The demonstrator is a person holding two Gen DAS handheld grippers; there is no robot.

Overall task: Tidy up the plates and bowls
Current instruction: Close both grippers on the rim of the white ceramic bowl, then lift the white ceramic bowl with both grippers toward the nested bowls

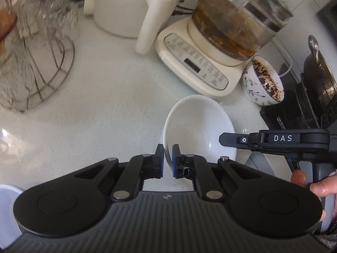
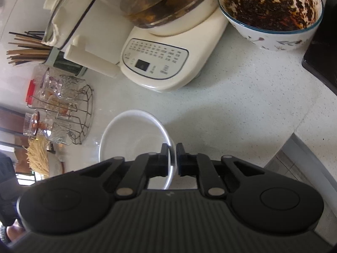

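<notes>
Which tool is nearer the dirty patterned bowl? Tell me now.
Right. The right tool grips the white bowl by the rim on the side facing the patterned bowl. The left tool grips the rim on the opposite side, farther away.

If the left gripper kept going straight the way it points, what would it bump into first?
The left gripper is already shut on the white bowl's rim, so it would push into the bowl first; beyond it probably the cream kettle base.

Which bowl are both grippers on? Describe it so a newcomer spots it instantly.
Find the cream electric kettle base with a glass pot on the pale speckled counter. Just in front sits the plain white ceramic bowl, rim pinched by both grippers. Unlike the floral bowl of dark tea leaves, it is empty and unpatterned.
</notes>
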